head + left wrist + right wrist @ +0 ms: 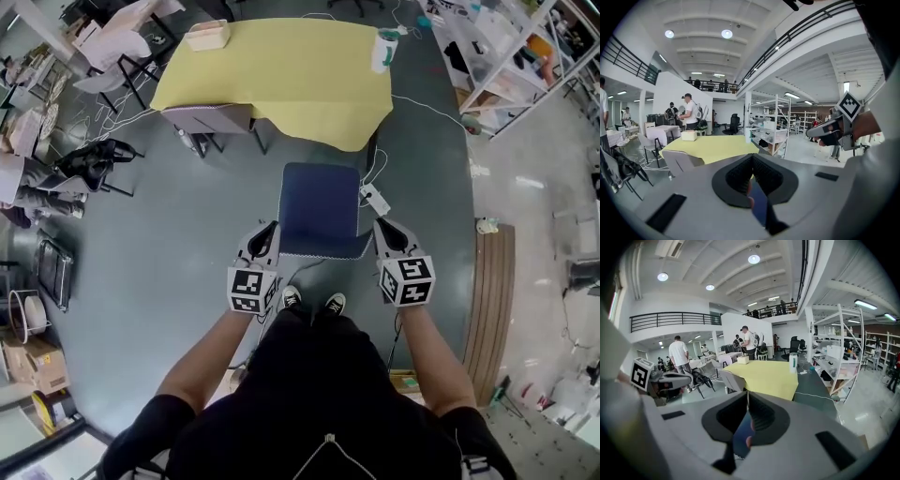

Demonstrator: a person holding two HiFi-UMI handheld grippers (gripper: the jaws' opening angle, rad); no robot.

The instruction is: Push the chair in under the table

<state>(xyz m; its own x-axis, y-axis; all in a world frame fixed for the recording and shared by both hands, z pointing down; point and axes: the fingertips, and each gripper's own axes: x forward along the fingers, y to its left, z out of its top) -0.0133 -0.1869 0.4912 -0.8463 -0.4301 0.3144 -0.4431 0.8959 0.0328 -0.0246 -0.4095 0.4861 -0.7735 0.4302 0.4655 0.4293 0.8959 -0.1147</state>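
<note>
**Left gripper** (271, 229): jaws closed, pads meeting, nothing clamped between them. It sits just beside the near left corner of the chair. A strip of the chair's blue shows through the gap under the closed tips in the left gripper view.

**Right gripper** (381, 226): jaws closed, pads together, nothing gripped. It sits just beside the near right corner of the chair, and the same blue strip shows below the tips in the right gripper view.

**Chair** (319, 211): blue, standing on the grey floor (187, 262). It lies between the two sets of jaws and directly ahead of them. Its far edge is near the worktop but not under it.

**Worktop** (281, 56): ahead of both sets of jaws, beyond the chair. It is covered by a yellow cloth (328, 112), one corner of which hangs down towards the chair.

**White box** (208, 35): on the cloth, far ahead and left of the jaws.

**White container** (384, 49): upright at the cloth's far right edge.

**Grey chair** (208, 120): at the worktop's left side, ahead and left of the left jaws.

**White power strip** (375, 199): on the floor just ahead of the right jaws, beside the chair, with a cable running from it.

**Shoes** (292, 297): behind the jaws, between the two grippers.
</note>
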